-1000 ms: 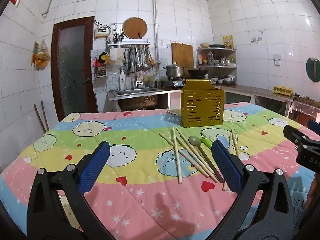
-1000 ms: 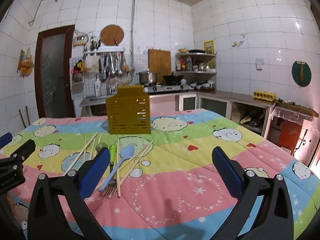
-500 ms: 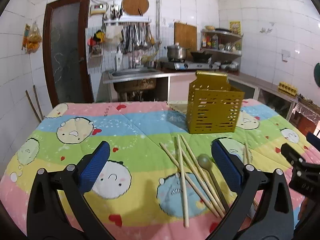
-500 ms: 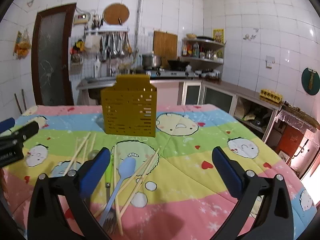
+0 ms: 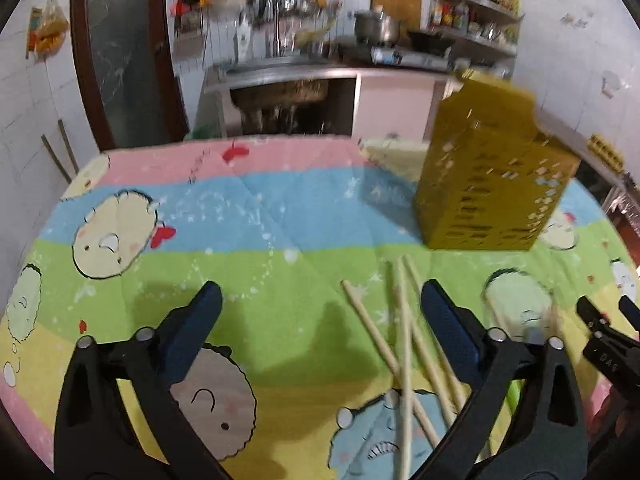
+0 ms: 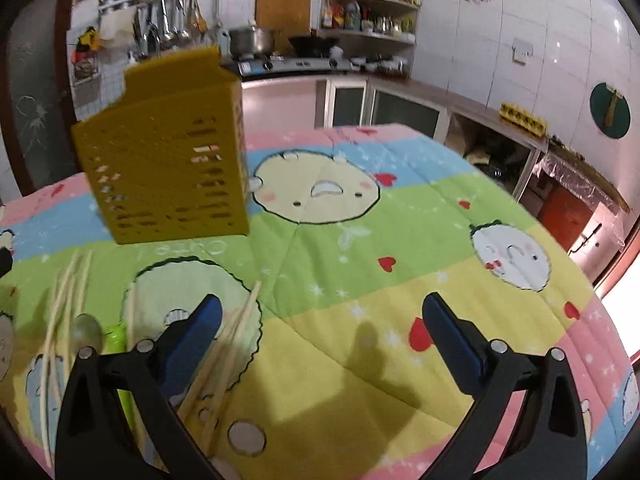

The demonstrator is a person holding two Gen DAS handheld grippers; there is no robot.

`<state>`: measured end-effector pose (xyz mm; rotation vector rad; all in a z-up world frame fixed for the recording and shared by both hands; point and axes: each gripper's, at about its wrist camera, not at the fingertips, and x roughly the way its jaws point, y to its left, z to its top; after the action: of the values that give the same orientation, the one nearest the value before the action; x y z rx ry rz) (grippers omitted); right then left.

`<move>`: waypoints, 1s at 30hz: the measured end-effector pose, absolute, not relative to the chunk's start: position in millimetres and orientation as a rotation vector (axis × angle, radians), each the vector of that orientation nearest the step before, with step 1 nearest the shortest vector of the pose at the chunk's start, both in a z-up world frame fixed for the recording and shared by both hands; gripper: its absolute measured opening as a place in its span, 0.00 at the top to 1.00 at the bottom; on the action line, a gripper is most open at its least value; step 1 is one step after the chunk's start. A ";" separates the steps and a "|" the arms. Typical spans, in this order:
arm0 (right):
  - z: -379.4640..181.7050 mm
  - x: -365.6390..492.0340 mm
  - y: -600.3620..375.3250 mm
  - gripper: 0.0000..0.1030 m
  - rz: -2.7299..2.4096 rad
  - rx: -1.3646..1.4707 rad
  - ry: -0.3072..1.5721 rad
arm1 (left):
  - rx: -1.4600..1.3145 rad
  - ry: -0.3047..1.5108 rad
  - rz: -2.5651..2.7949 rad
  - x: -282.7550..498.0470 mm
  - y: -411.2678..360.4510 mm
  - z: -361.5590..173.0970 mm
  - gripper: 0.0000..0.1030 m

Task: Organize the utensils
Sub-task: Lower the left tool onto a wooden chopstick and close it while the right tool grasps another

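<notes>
A quilt striped pink, blue, green and yellow and printed with cartoon faces covered the whole table. On its blue band stood the yellow perforated utensil holder, upright, its top edge blurred; neither view looked down into it, so its contents could not be told, and nothing rose above its rim. Just in front of it, on the green and yellow bands, lay the loose utensils: a crossed bundle of wooden chopsticks, and, in the right wrist view, a second pair of chopsticks, a green-handled utensil and a grey-green spoon, all flat on the cloth. The left gripper hung over the green band with its jaws wide and closing a little, nothing between them, its right finger above the chopsticks. The right gripper stood wide too, empty, its left finger over the second pair.
</notes>
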<state>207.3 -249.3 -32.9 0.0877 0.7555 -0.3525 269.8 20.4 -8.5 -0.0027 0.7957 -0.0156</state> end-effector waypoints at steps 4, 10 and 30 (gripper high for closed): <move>-40.5 219.2 -248.8 0.13 -0.341 0.105 0.797 | -0.030 0.888 -0.007 289.5 24.7 -26.0 0.23; -48.8 233.2 -248.3 0.27 -0.317 0.128 0.840 | -0.051 0.925 -0.006 301.9 19.5 -40.4 0.27; -58.6 253.6 -237.0 0.61 -0.302 0.146 0.931 | -0.039 0.977 -0.036 308.1 1.5 -56.8 0.63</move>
<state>253.6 -237.0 -58.6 0.1463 0.9315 -0.3022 308.1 1.5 -56.8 -0.0391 0.9766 -0.0363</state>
